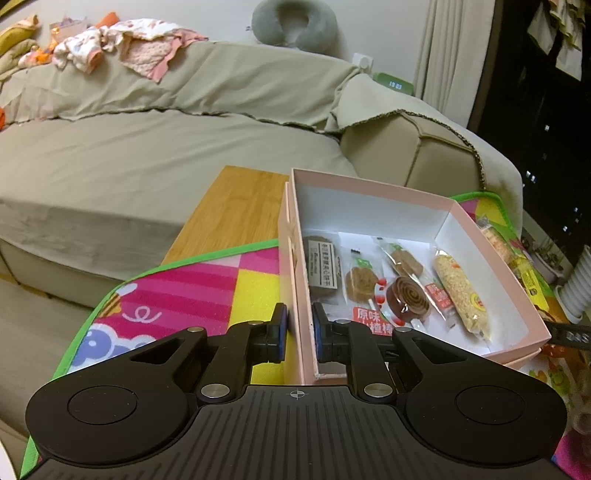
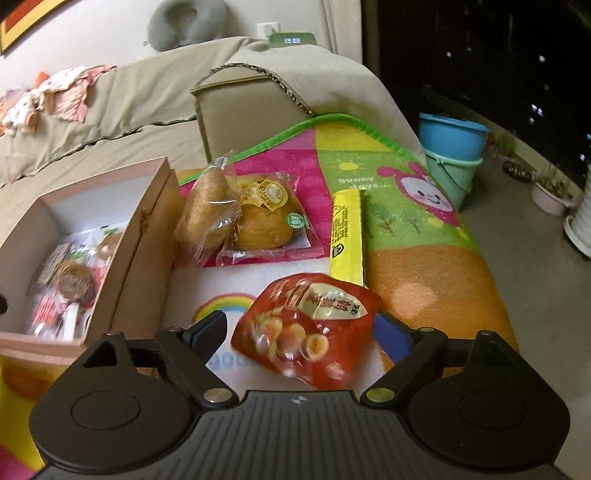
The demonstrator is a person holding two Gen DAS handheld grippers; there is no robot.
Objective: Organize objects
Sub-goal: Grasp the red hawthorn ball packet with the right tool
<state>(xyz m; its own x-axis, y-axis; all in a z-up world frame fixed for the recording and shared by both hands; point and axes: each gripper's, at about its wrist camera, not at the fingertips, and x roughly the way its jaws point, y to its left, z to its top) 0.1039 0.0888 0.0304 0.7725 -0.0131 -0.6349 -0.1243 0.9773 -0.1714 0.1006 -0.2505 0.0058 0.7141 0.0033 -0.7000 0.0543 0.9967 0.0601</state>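
Observation:
A pink open box (image 1: 369, 189) stands on the colourful mat (image 1: 177, 291) and holds several wrapped snacks, among them a round lollipop (image 1: 408, 295) and a rice bar (image 1: 460, 291). My left gripper (image 1: 300, 332) is shut on the box's near left wall, one pad outside and one inside. In the right wrist view the box (image 2: 147, 258) is at the left. My right gripper (image 2: 301, 332) is open wide, low over the mat, with a red snack bag (image 2: 306, 328) lying between its fingers. Beyond lie a long bread roll (image 2: 207, 214), a round bun packet (image 2: 264, 218) and a yellow stick packet (image 2: 347, 236).
A beige sofa (image 1: 147, 155) with clothes (image 1: 122, 44) and a grey neck pillow (image 1: 293, 26) runs behind the wooden table (image 1: 236, 206). Stacked blue and green buckets (image 2: 452, 147) and plant pots (image 2: 550, 195) stand on the floor at the right, past the mat's edge.

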